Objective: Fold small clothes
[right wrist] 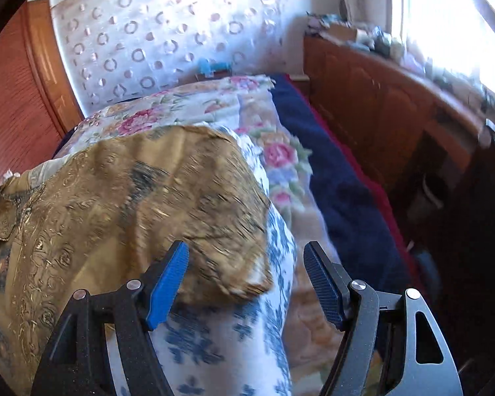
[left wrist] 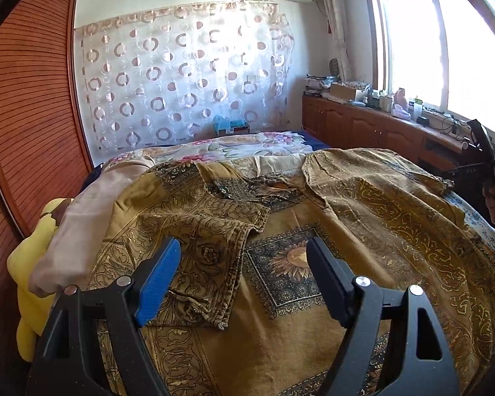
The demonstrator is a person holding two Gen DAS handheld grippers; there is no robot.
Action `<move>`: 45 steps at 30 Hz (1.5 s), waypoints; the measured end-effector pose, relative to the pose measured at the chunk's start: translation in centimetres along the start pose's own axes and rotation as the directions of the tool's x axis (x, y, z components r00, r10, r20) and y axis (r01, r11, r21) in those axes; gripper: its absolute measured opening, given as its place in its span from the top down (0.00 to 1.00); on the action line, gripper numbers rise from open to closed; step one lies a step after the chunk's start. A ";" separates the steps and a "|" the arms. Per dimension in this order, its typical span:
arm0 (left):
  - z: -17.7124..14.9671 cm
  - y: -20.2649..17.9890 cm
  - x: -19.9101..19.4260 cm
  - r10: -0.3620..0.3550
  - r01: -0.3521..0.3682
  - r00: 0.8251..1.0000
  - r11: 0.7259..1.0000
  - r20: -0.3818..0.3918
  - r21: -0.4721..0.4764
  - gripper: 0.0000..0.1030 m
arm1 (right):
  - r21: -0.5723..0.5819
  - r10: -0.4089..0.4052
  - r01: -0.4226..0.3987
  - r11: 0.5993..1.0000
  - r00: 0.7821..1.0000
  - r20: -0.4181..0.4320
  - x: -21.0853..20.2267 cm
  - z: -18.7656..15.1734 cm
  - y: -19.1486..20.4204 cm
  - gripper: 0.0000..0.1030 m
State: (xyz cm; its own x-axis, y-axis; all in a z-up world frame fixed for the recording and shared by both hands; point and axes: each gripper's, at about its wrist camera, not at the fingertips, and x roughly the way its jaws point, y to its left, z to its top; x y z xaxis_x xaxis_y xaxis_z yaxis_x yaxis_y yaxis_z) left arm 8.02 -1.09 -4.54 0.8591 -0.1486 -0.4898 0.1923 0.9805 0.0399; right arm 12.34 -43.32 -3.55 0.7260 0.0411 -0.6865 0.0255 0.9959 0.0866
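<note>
A mustard-gold top [left wrist: 290, 300] with dark scroll prints and a sunflower square lies spread on the bed. Its left sleeve [left wrist: 211, 241] is folded in over the body, and the right sleeve [left wrist: 386, 194] still lies spread out. My left gripper [left wrist: 244, 247] hovers open just above the folded sleeve's edge, with nothing between its fingers. In the blurred right wrist view, my right gripper [right wrist: 246, 247] stands open over the garment's right sleeve end [right wrist: 194, 204]. That sleeve end rests on a blue-and-white flowered sheet [right wrist: 221, 330]. Neither gripper holds anything.
A yellow cushion [left wrist: 33, 264] and a beige cloth [left wrist: 92, 217] lie at the bed's left. A flowered quilt [left wrist: 247, 142] lies behind the top. A navy blanket [right wrist: 340, 181] edges the bed beside wooden cabinets [left wrist: 363, 125]. A louvred wardrobe [left wrist: 26, 99] stands at the left. A hand [left wrist: 493, 198] shows at the right edge.
</note>
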 end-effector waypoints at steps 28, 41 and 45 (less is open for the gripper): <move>0.1 0.3 -0.3 0.040 -0.040 0.999 0.999 0.003 -0.025 0.22 | -0.271 0.116 -0.056 0.961 0.971 0.209 -7.0 3.3 9.5 0.89; 0.1 0.1 -0.3 0.051 -0.050 0.999 0.999 0.005 -0.019 0.22 | -0.338 0.201 -0.140 0.931 0.968 0.153 -6.3 -1.0 10.9 0.52; 0.0 0.1 -0.2 0.054 -0.054 0.999 0.998 0.004 -0.020 0.22 | -0.265 0.184 -0.152 0.952 0.978 0.100 -4.0 0.1 11.1 0.52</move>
State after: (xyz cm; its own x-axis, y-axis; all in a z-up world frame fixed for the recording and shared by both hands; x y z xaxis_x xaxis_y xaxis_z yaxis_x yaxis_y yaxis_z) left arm 7.85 -0.98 -4.40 0.8701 -0.0958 -0.4834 0.1362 0.9895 0.0490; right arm 9.82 -32.44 0.23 0.7836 0.2151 -0.5828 -0.2678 0.9635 -0.0045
